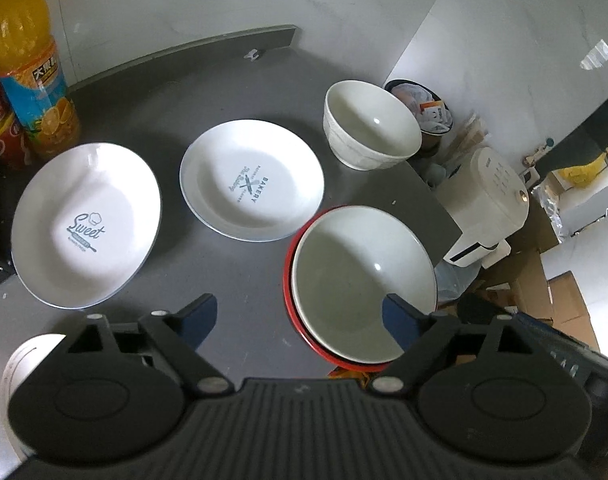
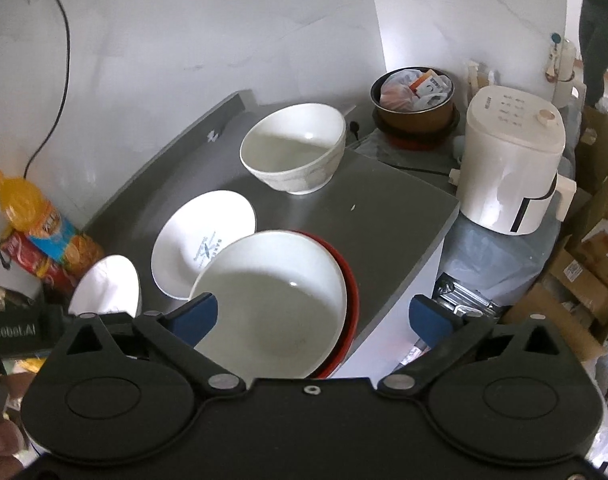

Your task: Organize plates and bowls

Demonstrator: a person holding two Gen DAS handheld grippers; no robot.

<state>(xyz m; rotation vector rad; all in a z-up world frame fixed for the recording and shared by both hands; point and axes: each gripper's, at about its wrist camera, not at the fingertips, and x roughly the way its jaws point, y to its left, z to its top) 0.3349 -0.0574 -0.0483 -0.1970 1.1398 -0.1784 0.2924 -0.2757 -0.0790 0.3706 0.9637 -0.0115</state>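
Left gripper (image 1: 299,316): jaws spread, empty, above grey counter (image 1: 231,96).
Right gripper (image 2: 314,312): jaws spread, empty.
Left-wrist only: "Sweet" plate (image 1: 85,224) print, left of nested bowl (image 1: 360,276).

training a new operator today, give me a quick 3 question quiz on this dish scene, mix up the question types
1. True or false: the left gripper is shut on a plate.
2. Multiple choice: what does the large white bowl nearest the grippers sit in? A) a red dish B) a metal tray C) the Sweet plate
3. Short answer: which word is printed on the middle plate?

Key
1. False. Both the left gripper and the right gripper have their fingers spread and hold nothing.
2. A. The red dish shows as a rim around the bowl.
3. BAKERY. The plate to its left reads Sweet.
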